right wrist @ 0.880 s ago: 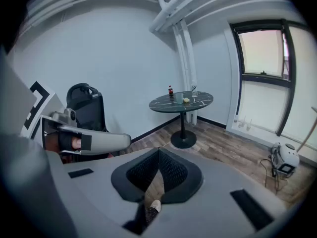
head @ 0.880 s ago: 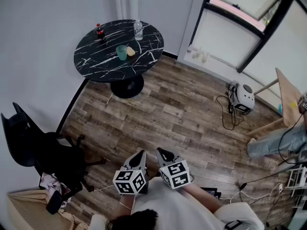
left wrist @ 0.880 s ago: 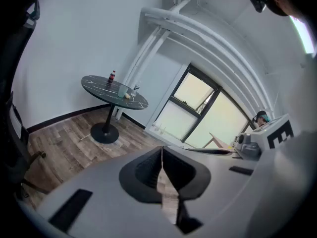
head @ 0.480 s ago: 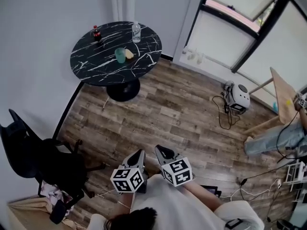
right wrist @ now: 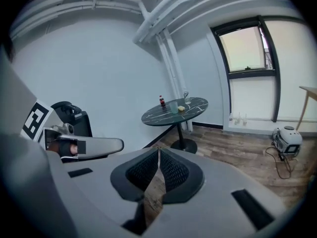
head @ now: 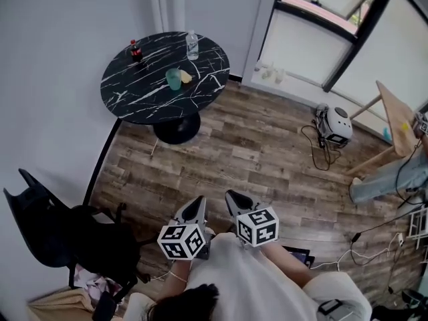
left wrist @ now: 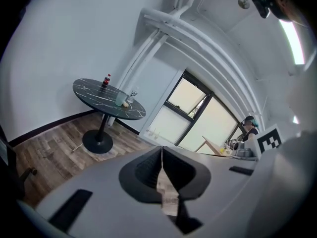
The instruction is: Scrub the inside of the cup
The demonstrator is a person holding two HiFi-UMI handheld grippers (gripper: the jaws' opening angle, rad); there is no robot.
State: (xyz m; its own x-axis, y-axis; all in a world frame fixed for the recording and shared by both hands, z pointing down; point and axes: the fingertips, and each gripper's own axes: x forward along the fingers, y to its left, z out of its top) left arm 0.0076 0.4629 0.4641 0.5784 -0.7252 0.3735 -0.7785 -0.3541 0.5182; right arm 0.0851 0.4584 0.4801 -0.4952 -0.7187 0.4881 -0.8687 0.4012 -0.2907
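On round black table (head: 134,92): green cup (head: 174,79), upright | left gripper (head: 198,202): jaws pressed together, empty, well apart from cup | right gripper (head: 231,196): jaws pressed together, empty, just beside left

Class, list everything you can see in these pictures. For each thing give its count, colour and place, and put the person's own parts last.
round table: one, black with white veins, far end of the floor by the wall
cup: one, green, on the table
sponge: one, yellow, on the table beside the cup
cola bottle: one, dark with red label, table's far left edge
water bottle: one, clear, table's far edge
office chair: one, black, left by the wall
round appliance: one, white, on the floor below the window
another person's leg: one, blue trousers, right edge
left claw: one, grey, shut, empty
right claw: one, grey, shut, empty
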